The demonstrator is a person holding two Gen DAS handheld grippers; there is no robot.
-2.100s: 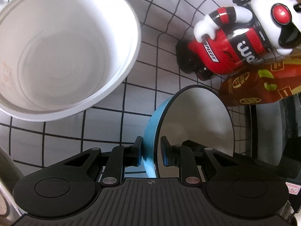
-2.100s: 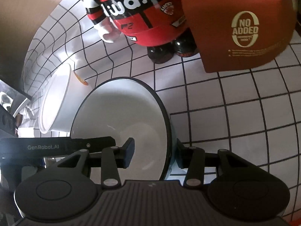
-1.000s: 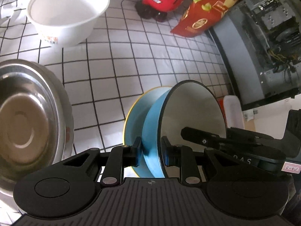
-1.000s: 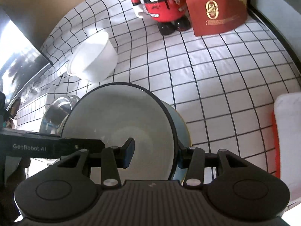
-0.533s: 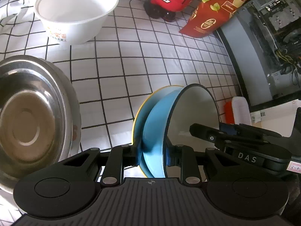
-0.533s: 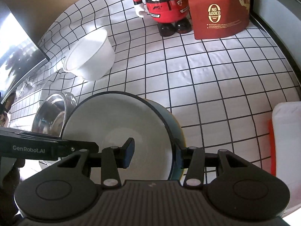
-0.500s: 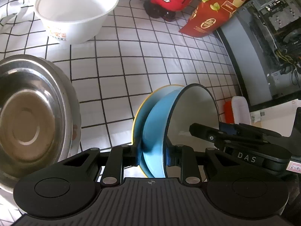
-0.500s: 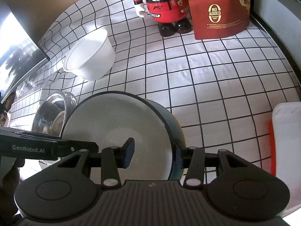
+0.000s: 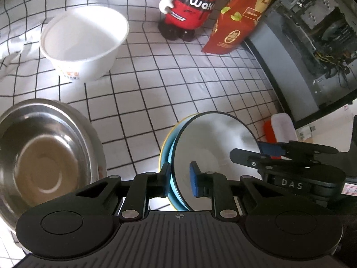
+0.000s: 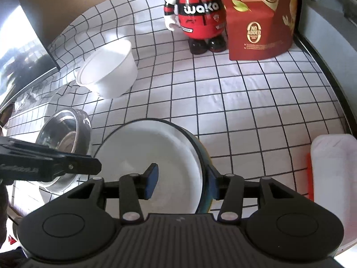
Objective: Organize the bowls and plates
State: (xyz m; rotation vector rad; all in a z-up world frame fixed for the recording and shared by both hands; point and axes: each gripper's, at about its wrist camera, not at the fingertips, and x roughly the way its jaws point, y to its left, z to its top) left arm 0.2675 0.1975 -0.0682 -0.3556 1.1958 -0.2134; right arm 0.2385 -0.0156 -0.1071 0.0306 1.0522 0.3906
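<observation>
A blue bowl with a white inside (image 9: pixel 212 147) sits in a yellow-rimmed blue plate (image 9: pixel 166 143) on the checked cloth. My left gripper (image 9: pixel 180 179) has its fingers either side of the bowl's near rim, the right pad a little off the wall. My right gripper (image 10: pixel 181 182) is open wide around the bowl's (image 10: pixel 151 154) other rim, one finger inside, one outside. A steel bowl (image 9: pixel 38 156) stands to the left, also in the right wrist view (image 10: pixel 64 131). A white paper bowl (image 9: pixel 84 42) stands further back (image 10: pixel 109 76).
A red and white toy figure (image 9: pixel 189 6) and a red snack bag (image 9: pixel 241 22) stand at the back. A computer case (image 9: pixel 312 51) lines the right side. A white and red box (image 10: pixel 334 178) lies at the right near the cloth's edge.
The bowl has come down to lie flatter in the plate. Both grippers' fingers have spread apart from its rim.
</observation>
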